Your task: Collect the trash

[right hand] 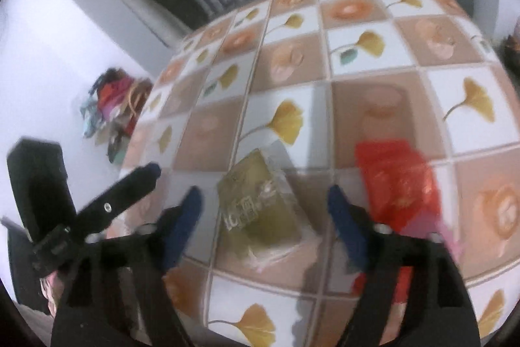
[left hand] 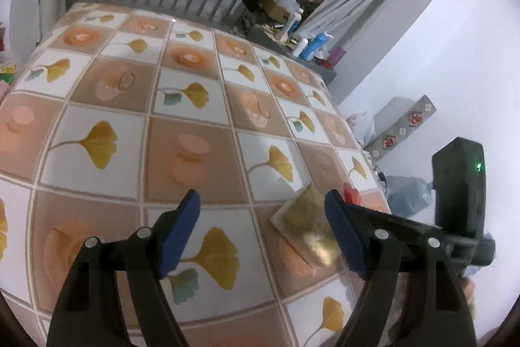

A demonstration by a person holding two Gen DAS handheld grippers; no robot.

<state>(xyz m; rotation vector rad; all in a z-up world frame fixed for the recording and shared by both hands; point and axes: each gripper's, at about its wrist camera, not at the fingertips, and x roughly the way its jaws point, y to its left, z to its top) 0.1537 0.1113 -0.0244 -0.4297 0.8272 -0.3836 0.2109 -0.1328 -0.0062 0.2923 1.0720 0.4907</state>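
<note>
Status: nothing collected yet, as far as frames showed. Two trash items lay on the surface (left hand: 97, 80) w/ tile-pattern cloth: a green packet (right hand: 260, 210) and a red packet (right hand: 396, 181), side by side near the edge, apart from each other.

Right hand-held gripper (right hand: 263, 207) was wide open, jaws straddling the green packet, pads not touching it, nothing held. Red packet sat just right of its right finger. View blurred, so can't tell how close the tips were to the surface.

Left hand-held gripper (left hand: 261, 210) also wide open and empty, over bare cloth; green packet (left hand: 305, 217) just beside its right finger, partly hidden behind it. Red packet (left hand: 352, 195) barely visible past that finger.

No bin or bag for the trash identifiable in either view. Judgement: early stage, first pick (green) being lined up; both grabs + drop-offs left.
</note>
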